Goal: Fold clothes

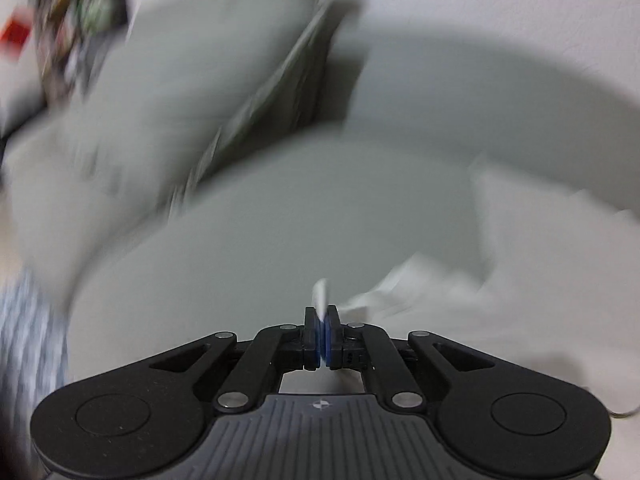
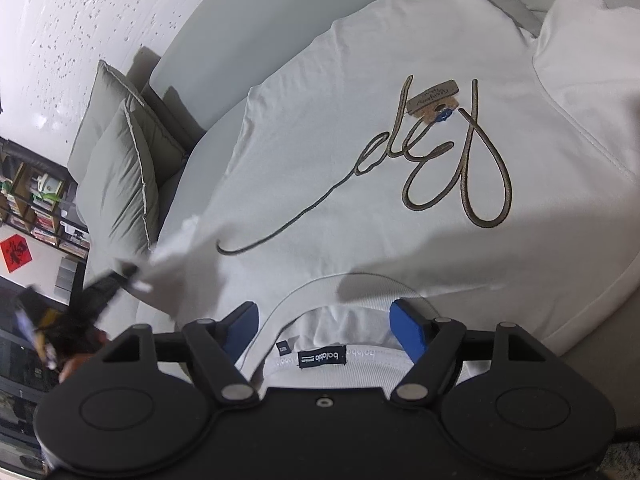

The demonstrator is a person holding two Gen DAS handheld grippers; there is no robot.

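A white T-shirt (image 2: 360, 140) with a gold script design lies spread front-up on a grey sofa seat (image 2: 208, 148). My right gripper (image 2: 324, 324) stands open over its collar (image 2: 320, 360), blue pads on either side and not pressing. My left gripper (image 1: 322, 320) is shut on a pinch of the shirt's white fabric (image 1: 320, 292), which sticks up between the pads. In the right wrist view the left gripper (image 2: 120, 276) shows blurred at the left, holding the sleeve edge (image 2: 172, 256) lifted. The left wrist view is heavily blurred, with more of the shirt (image 1: 540, 260) at the right.
Two grey cushions (image 2: 116, 176) lean at the sofa's far left end, blurred in the left wrist view (image 1: 160, 100). A white wall (image 2: 100, 8) rises behind. A bookshelf (image 2: 36, 208) and a red sign (image 2: 14, 254) are beyond the sofa's left side.
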